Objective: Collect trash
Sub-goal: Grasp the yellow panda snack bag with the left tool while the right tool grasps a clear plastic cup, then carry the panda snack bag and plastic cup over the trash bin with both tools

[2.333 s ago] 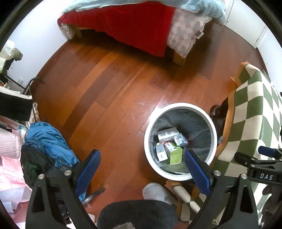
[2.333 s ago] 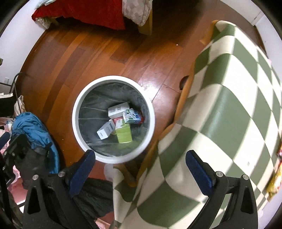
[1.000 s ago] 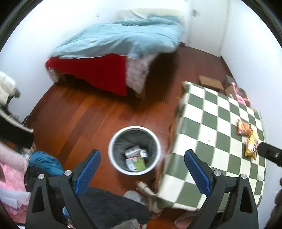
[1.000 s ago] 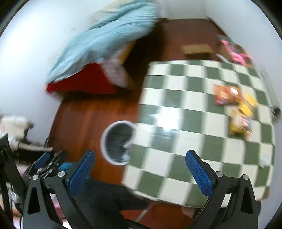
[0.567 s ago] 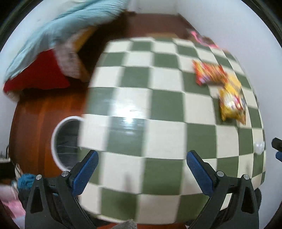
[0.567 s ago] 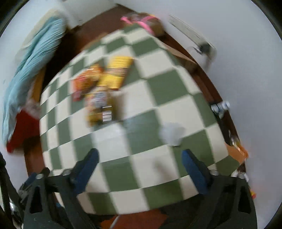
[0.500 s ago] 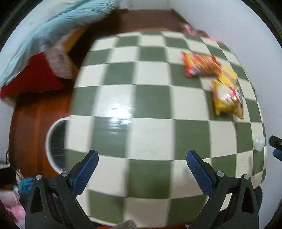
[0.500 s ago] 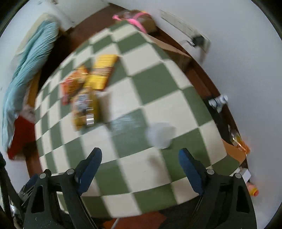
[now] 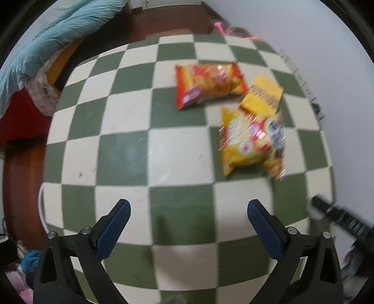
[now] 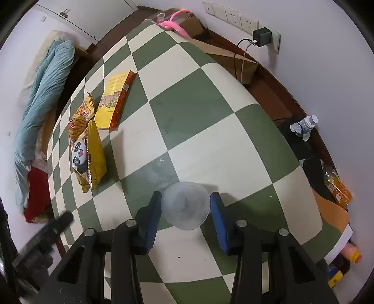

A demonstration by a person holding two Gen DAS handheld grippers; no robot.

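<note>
R gripper (image 10: 185,211) at clear plastic cup (image 10: 185,205) on checkered table (image 10: 201,121).
Jaws just closed in, pads touching cup sides; L gripper (image 9: 187,221) spread wide, empty.

Worktop (image 10: 205,121) covered in a green-and-cream checked cloth; soft glare on one green square, light diffuse. Walls (image 10: 327,70) plain white. Floor (image 9: 21,187) reddish-brown wood boards, visible left of the worktop in the left wrist view. Bed (image 9: 46,44) at far left with a pale blue duvet, red cover (image 9: 16,121) hanging below it. Socket strip (image 10: 236,15) on the wall beyond the worktop, black charger (image 10: 263,36) plugged in, its cable running down behind brown cardboard (image 10: 233,63). White door (image 10: 77,16) at the far end, key in its lock. Clutter along the right wall, details unclear.
</note>
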